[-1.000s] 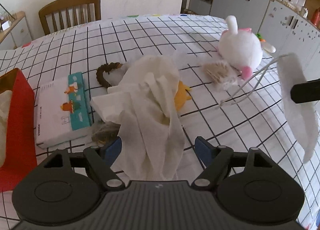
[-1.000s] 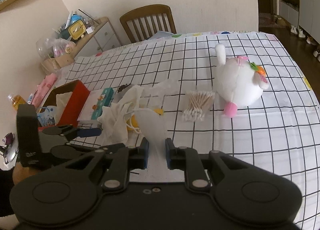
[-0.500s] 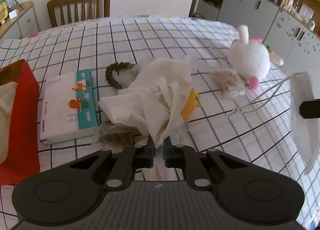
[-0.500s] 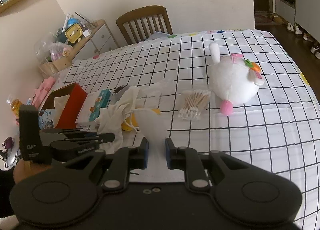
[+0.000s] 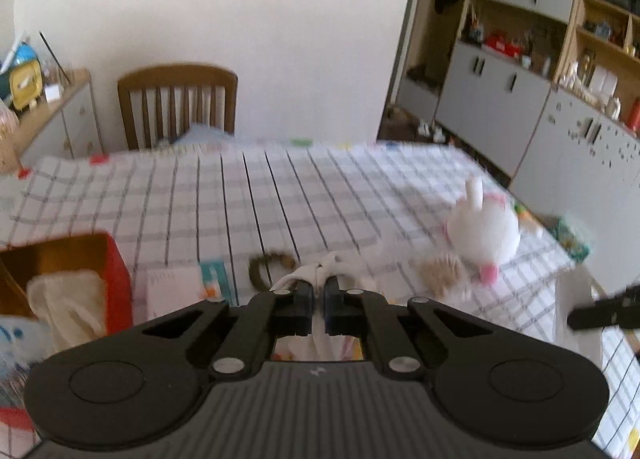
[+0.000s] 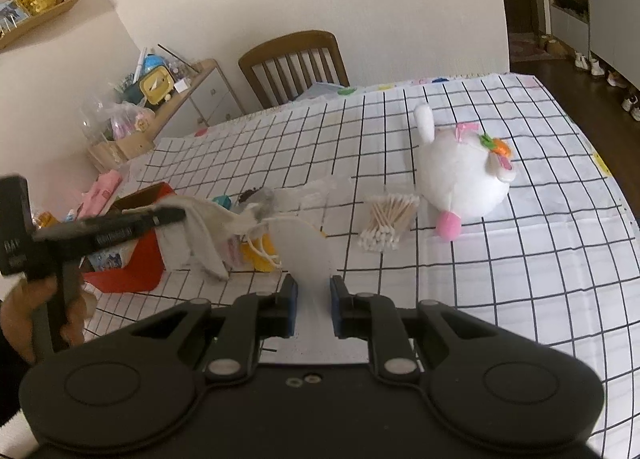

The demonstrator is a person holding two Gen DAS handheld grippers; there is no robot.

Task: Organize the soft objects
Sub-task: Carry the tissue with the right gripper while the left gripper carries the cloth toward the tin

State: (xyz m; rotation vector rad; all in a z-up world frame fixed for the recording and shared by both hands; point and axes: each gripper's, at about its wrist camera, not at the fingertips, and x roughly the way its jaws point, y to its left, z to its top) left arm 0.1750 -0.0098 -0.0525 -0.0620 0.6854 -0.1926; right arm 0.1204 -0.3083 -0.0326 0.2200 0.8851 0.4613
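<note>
My left gripper (image 5: 318, 293) is shut on a white cloth (image 5: 320, 271) and holds it lifted above the checked table; in the right wrist view the cloth (image 6: 208, 235) hangs from that gripper (image 6: 176, 215) next to the red box (image 6: 136, 263). My right gripper (image 6: 313, 291) is shut on a white face mask (image 6: 304, 251), whose ear loops (image 6: 260, 247) dangle. A white plush rabbit (image 6: 460, 175) lies at the right of the table, also in the left wrist view (image 5: 484, 231).
A bundle of cotton swabs (image 6: 388, 219) lies beside the rabbit. A red box (image 5: 100, 259) with a cloth inside stands at the left. A brown ring (image 5: 268, 263), a tissue pack (image 5: 176, 291), a yellow item (image 6: 260, 255). A wooden chair (image 6: 296, 63) stands at the far edge.
My left gripper has closed on the white cloth and lifted it off the pile, tilting upward and toward the red box. The right gripper still holds the mask.
</note>
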